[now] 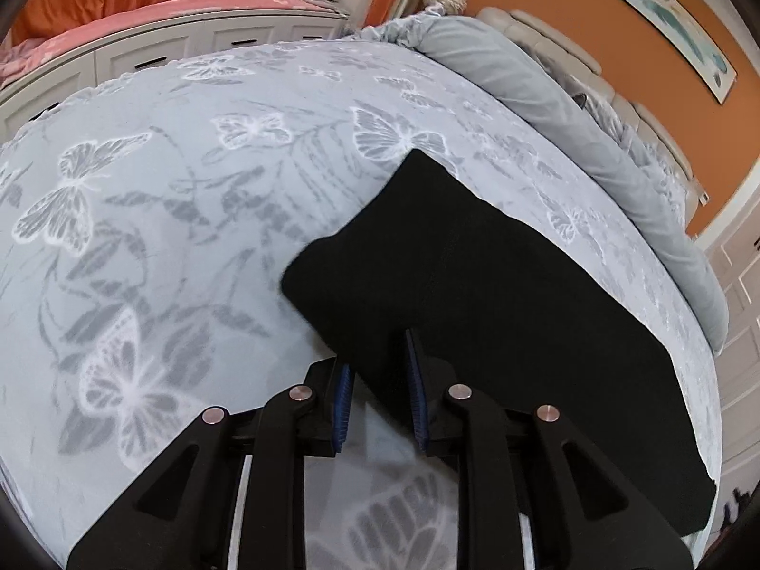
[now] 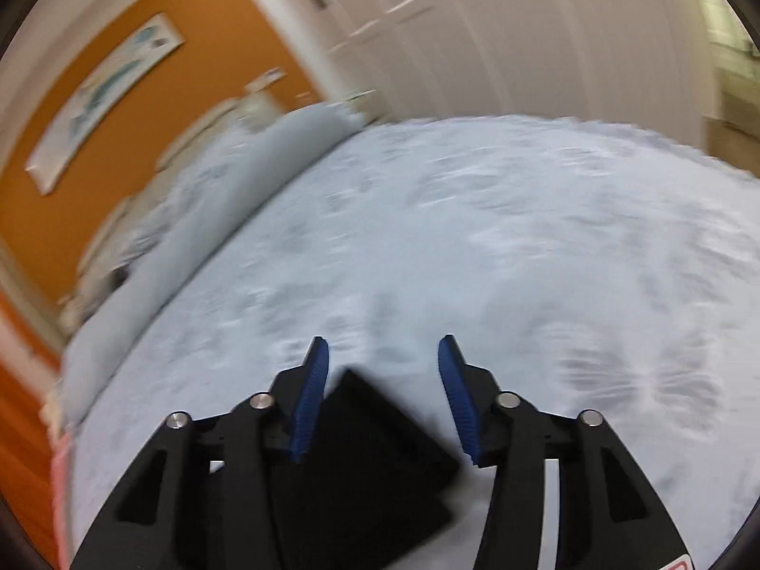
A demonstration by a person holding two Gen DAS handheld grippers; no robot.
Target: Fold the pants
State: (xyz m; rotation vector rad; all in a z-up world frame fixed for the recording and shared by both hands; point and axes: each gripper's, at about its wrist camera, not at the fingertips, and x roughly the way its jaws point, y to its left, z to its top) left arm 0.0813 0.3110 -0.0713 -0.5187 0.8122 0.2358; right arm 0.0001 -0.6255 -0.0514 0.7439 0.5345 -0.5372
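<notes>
a: any writing to read?
b: none legible.
a: where are the pants?
b: black, on the bed; left gripper pinches their edge. right gripper gapes, a corner between its fingers, ungripped.

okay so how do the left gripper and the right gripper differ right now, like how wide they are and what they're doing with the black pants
The left gripper has its jaws narrow, closed on a fold of the black pants; the right gripper has its jaws wide, pressing nothing. The left gripper's pads meet the cloth; the right gripper's pads stand clear of the pants corner lying between them. Both have blue ribbed pads and point down at the butterfly bedspread.
</notes>
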